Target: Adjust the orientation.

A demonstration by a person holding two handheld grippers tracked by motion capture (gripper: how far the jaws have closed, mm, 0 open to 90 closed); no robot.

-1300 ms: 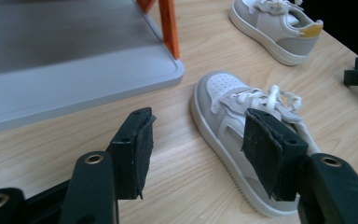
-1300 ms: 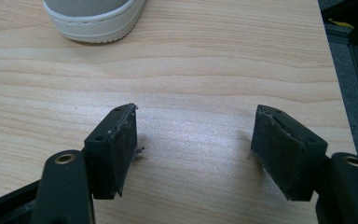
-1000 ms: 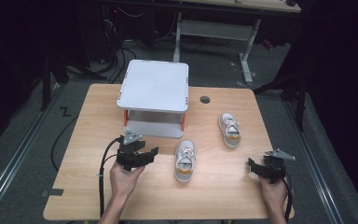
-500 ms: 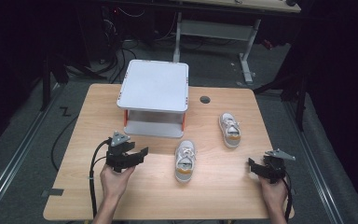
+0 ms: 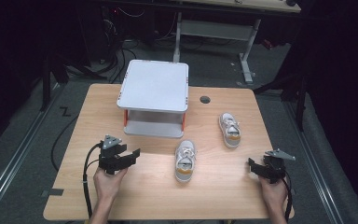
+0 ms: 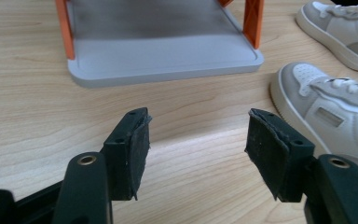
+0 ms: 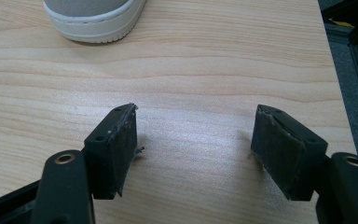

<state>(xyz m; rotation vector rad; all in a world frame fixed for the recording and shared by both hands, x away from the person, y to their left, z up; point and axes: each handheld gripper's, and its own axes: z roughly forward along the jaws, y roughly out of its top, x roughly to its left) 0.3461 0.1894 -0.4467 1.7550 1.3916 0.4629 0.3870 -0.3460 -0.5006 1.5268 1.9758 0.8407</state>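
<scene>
Two small grey-white sneakers lie on the wooden table point(image 5: 223, 186). One sneaker point(image 5: 185, 160) sits at centre front, the other sneaker point(image 5: 229, 129) farther back right. My left gripper point(image 5: 131, 157) stands open at front left, clear of the centre sneaker; in the left gripper view this gripper point(image 6: 198, 140) has bare wood between its jaws, the centre sneaker point(image 6: 335, 112) to its right and the second sneaker point(image 6: 340, 25) beyond. My right gripper point(image 5: 254, 167) is open at front right. In the right gripper view it point(image 7: 193, 135) hovers over wood, a sneaker point(image 7: 93, 16) ahead.
A white two-level stand point(image 5: 154, 86) with orange posts stands at the back centre-left; its lower tray point(image 6: 163, 56) lies ahead of the left gripper. A dark cable hole point(image 5: 205, 99) is in the tabletop behind the sneakers. Dark floor and cables surround the table.
My left gripper has drawn back to the left, away from the centre sneaker. The right gripper and both sneakers have stayed put.
</scene>
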